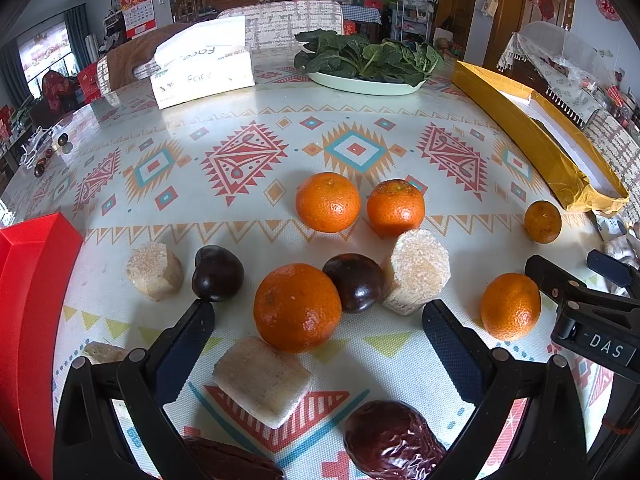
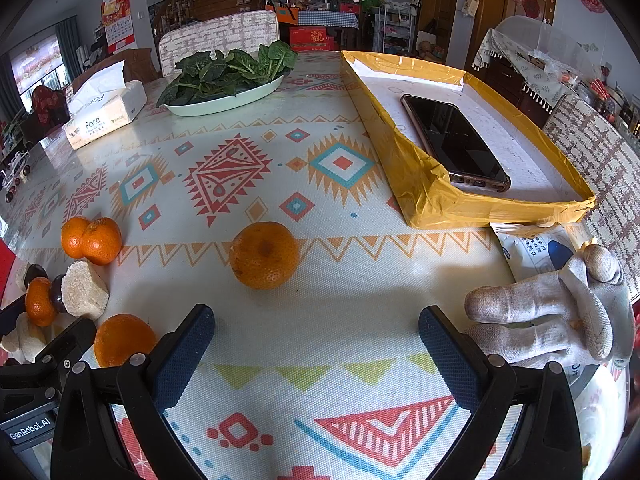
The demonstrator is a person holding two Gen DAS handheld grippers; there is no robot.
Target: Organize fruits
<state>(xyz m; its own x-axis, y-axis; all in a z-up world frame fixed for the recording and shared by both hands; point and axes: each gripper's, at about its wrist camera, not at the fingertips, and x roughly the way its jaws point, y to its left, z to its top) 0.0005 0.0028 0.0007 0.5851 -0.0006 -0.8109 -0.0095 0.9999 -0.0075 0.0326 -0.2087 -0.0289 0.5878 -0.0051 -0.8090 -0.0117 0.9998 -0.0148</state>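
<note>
Several oranges lie on the patterned tablecloth; the nearest one (image 1: 297, 307) sits just ahead of my open, empty left gripper (image 1: 318, 346). Dark chestnuts (image 1: 217, 273) (image 1: 353, 282), pale sugarcane chunks (image 1: 416, 271) (image 1: 262, 381) (image 1: 155, 271) and a wrinkled red date (image 1: 394, 442) lie around it. My right gripper (image 2: 316, 350) is open and empty; an orange (image 2: 264, 255) lies ahead of it, apart from the fingers. Another orange (image 2: 124, 338) lies beside its left finger. The right gripper also shows in the left wrist view (image 1: 592, 300).
A red tray (image 1: 28, 300) stands at the left edge. A yellow-taped box (image 2: 424, 184) holds a phone (image 2: 456, 142). A plate of spinach (image 2: 228, 76) and a tissue pack (image 2: 104, 114) stand at the back. A gloved hand (image 2: 560, 312) rests on the right.
</note>
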